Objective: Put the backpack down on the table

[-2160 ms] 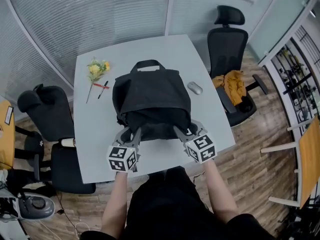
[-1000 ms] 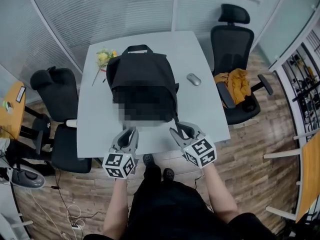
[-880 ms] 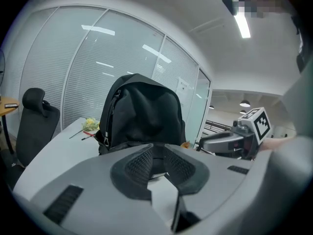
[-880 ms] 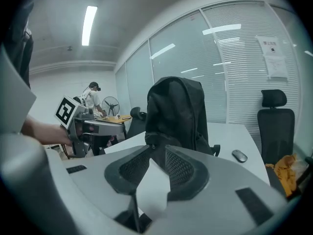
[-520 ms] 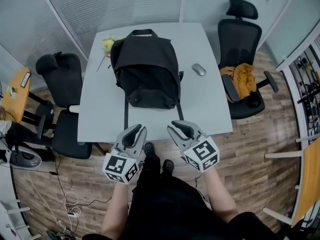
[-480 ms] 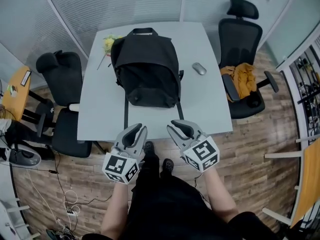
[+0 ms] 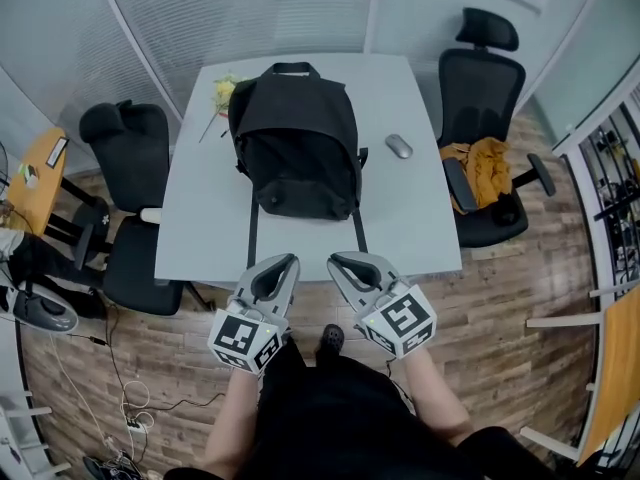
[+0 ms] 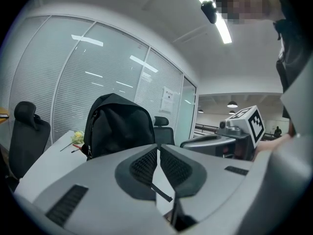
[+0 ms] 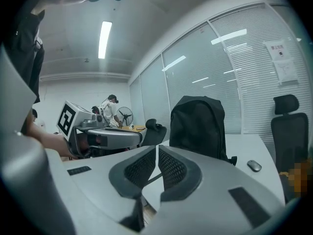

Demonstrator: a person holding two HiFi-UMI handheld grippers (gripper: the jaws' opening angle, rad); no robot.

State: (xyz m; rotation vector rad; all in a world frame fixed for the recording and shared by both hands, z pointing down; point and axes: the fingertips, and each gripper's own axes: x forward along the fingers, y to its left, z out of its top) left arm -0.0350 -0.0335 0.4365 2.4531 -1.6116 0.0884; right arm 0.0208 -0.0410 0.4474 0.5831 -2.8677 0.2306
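So the backpack (image 7: 298, 138) was standing on the table (image 7: 200, 238) with nobody holding it, so the job looked basically done. Both hands had backed off past the near edge. The right hand-held gripper (image 7: 340, 261) had just been closing on nothing, and the left hand-held gripper (image 7: 285, 261) was closed and empty too.

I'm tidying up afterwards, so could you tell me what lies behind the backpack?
A yellow flower shows at the backpack's far left corner on the table, partly covered by it. Whatever else lies directly behind the backpack is hidden.
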